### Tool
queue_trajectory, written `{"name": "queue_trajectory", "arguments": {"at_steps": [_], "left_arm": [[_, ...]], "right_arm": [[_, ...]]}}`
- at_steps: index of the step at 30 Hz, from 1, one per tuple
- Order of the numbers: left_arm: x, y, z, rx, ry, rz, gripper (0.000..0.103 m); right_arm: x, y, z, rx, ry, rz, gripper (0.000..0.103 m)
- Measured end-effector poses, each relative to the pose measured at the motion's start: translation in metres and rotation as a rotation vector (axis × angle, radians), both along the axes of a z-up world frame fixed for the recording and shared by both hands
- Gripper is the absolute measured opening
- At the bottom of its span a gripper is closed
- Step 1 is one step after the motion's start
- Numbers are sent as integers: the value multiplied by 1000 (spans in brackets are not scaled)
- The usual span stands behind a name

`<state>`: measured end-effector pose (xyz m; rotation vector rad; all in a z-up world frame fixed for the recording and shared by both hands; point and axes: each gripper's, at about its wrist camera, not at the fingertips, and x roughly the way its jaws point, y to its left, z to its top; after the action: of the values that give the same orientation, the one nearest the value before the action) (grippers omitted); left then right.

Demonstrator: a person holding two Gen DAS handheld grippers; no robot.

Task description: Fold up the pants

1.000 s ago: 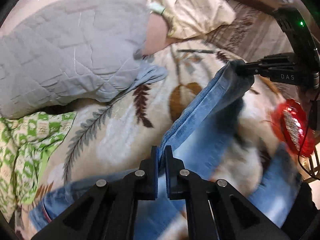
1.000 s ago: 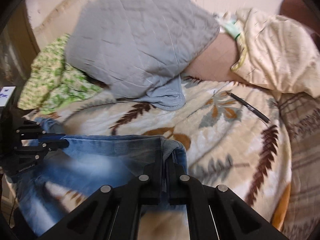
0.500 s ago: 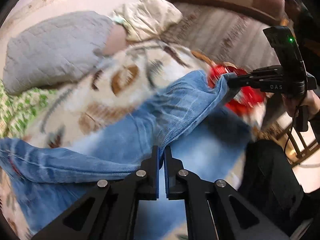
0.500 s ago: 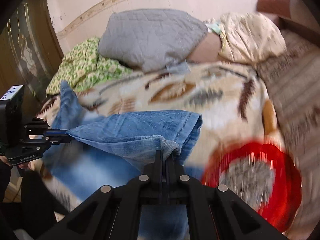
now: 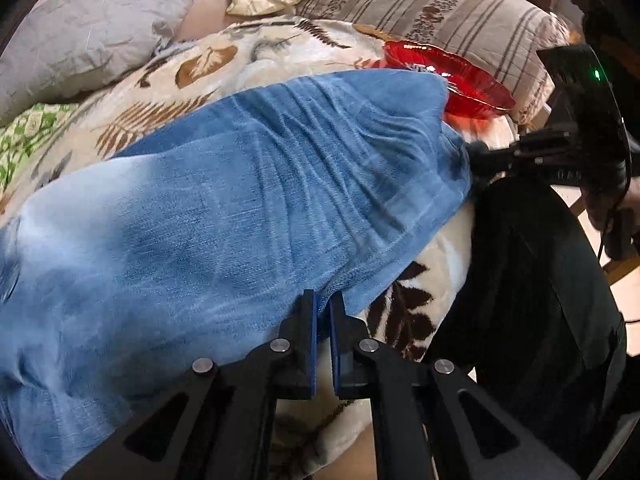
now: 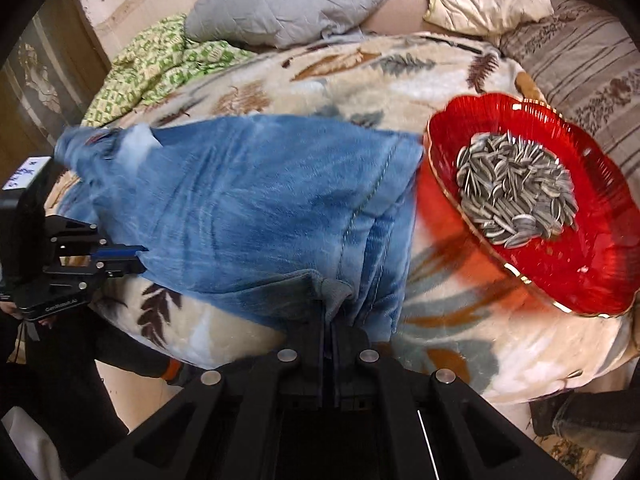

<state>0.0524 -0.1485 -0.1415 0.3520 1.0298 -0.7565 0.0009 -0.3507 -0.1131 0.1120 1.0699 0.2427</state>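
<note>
Jeans [image 6: 256, 200] lie doubled on the leaf-print blanket [image 6: 460, 344]; our left gripper [image 5: 323, 316] and right gripper [image 6: 327, 320] pinch their near edge shut. Next, we judge, release and smooth.

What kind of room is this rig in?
Most likely a home bedroom: the jeans lie on a leaf-print blanket over a bed, with a grey quilted pillow behind and a red dish of sunflower seeds alongside.
</note>
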Motion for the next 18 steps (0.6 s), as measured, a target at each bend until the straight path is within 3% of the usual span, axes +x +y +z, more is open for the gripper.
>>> {"name": "queue_trajectory", "arguments": {"at_steps": [4, 6, 7, 8, 9, 10, 11, 13, 15, 18], "left_arm": [[-1, -3, -1, 24, -11, -3, 6], [-1, -4, 4, 21, 4, 10, 12], [1, -3, 8, 13, 13, 29, 38], [0, 3, 17, -21, 11, 61, 83], [-3, 13, 32, -84, -26, 97, 98], [-6, 20, 41, -123, -60, 120, 103], [-7, 28, 52, -153, -92, 138, 103], [-3, 42, 66, -141, -116, 176, 103], [2, 61, 74, -128, -133, 229, 103], [8, 92, 77, -101, -145, 311, 103]], "right_arm": [[4, 2, 0, -10, 25, -12, 3], [4, 3, 5, -22, 28, -19, 6], [4, 3, 9, -33, 31, -25, 8], [2, 3, 15, -48, 29, -33, 10], [-1, 2, 24, -66, 14, -43, 11], [-3, 3, 33, -80, -1, -48, 20], [-4, 3, 41, -92, -17, -52, 45], [-8, 3, 58, -113, -66, -75, 92], [-13, 5, 81, -98, -157, -84, 93], [-5, 23, 102, -99, -201, -44, 93]]}}
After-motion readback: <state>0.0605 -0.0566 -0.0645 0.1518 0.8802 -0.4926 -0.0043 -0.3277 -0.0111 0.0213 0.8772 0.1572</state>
